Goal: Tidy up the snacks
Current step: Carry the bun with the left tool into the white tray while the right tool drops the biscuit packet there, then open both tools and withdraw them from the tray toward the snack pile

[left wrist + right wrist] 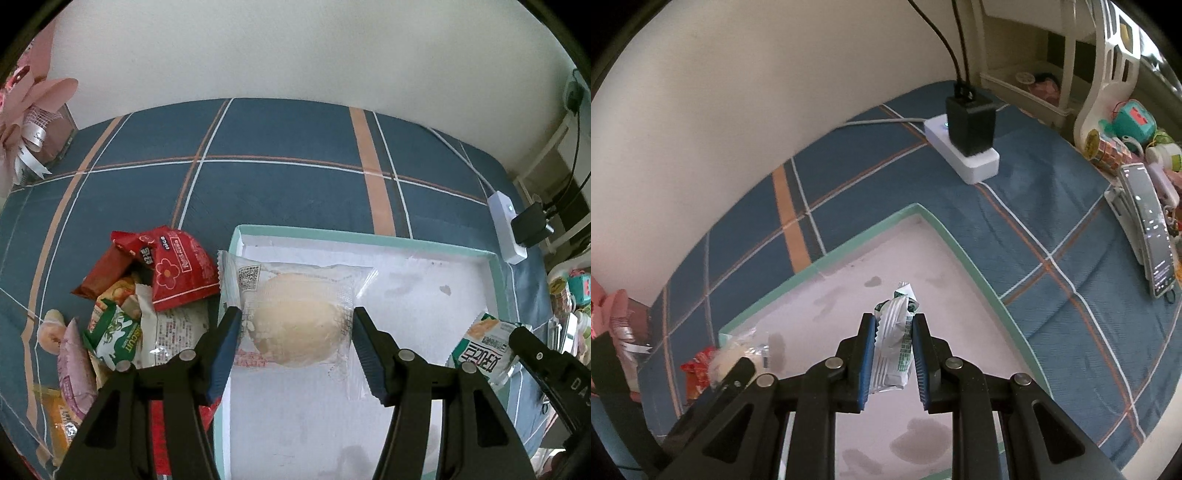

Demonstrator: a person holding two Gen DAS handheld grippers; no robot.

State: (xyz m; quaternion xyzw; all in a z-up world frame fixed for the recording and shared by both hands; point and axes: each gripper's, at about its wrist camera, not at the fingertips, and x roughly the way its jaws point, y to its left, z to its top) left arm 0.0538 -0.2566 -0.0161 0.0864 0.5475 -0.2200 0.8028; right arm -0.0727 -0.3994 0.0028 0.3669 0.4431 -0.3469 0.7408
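I am holding my left gripper (295,325) over the green-rimmed tray (496,280), and its half-open jaws are pinching a clear-wrapped pale bun (295,321) between them. My right gripper (894,354) is squeezing a green-and-white snack packet (895,343) above the same tray. The other snacks (155,295) are lying in a pile just beside the tray, on the blue checked cloth (277,147).

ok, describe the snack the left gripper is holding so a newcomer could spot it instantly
Start at the shallow white tray with the mint-green rim on the blue plaid cloth. Over its left part, between the left gripper's jaws, is a clear-wrapped pale round bun. Unlike the colourful packets heaped left of the tray, its wrapper is see-through, with a QR code.
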